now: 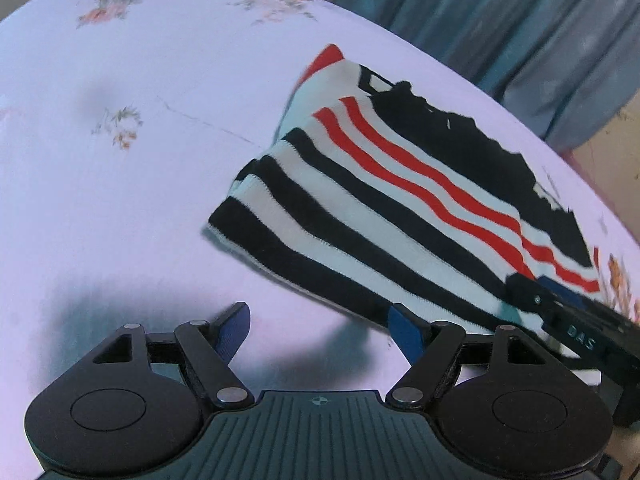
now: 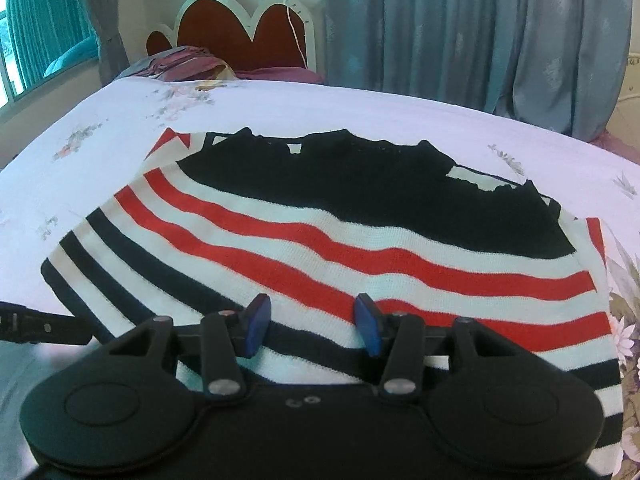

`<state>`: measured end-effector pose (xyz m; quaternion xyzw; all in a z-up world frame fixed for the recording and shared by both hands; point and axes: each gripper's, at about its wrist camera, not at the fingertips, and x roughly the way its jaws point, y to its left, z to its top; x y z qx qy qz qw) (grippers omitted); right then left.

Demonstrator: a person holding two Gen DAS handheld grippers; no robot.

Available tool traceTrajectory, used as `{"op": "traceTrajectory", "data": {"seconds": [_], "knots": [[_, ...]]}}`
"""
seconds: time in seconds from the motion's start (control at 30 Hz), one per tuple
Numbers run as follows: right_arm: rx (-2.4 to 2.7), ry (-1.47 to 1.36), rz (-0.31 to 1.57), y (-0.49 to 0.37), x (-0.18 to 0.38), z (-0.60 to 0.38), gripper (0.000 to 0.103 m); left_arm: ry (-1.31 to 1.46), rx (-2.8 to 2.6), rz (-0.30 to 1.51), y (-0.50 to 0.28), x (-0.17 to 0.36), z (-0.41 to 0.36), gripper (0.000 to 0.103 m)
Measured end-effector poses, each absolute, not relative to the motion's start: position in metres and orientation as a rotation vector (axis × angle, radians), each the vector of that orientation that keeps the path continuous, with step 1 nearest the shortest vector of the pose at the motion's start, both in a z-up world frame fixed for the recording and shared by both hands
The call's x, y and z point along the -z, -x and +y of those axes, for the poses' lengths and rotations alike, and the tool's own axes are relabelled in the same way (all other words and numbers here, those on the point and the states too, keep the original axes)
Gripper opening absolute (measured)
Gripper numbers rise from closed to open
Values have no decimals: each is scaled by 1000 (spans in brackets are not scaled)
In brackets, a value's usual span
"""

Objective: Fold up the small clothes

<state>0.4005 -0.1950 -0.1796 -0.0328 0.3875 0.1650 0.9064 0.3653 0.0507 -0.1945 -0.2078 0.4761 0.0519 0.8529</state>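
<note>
A small knit sweater [image 2: 320, 236] with white, navy and red stripes and a black upper part lies flat on the bed; it also shows in the left wrist view [image 1: 384, 200]. My right gripper [image 2: 314, 324] is open and empty, hovering over the sweater's near striped edge. My left gripper [image 1: 320, 330] is open and empty over the bare sheet, just left of the sweater's near corner. The right gripper's finger [image 1: 560, 308] shows in the left wrist view at the sweater's right end.
The bed has a white floral sheet [image 1: 120, 160]. Blue-grey curtains [image 2: 480, 32] hang behind it. A red headboard [image 2: 240, 36] and a pile of bedding [image 2: 188, 66] are at the far left end. A window [image 2: 36, 36] is at the left.
</note>
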Motion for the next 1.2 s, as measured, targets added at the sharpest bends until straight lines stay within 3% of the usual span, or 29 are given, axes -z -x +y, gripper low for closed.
{"op": "traceTrajectory", "data": {"seconds": [0.1, 0.2, 0.47, 0.5, 0.57, 0.7, 0.77, 1.2], "knots": [[-336, 37, 792, -398, 174, -196, 46, 502, -87, 973, -366, 199, 55, 76], [-324, 26, 784, -397, 171, -195, 51, 612, -68, 928, -369, 207, 63, 86], [-270, 44, 774, -398, 172, -186, 51, 774, -14, 776, -389, 220, 77, 85], [-259, 43, 767, -399, 171, -184, 51, 787, -10, 763, -392, 222, 78, 82], [-239, 44, 758, -401, 169, -181, 51, 798, -5, 752, -398, 225, 81, 65], [-193, 61, 757, -410, 170, -172, 51, 816, 8, 740, -408, 229, 84, 59], [-175, 83, 793, -416, 179, -168, 51, 797, 8, 751, -412, 230, 83, 38], [-132, 143, 812, -419, 187, -160, 50, 739, 4, 780, -419, 224, 80, 28]]}}
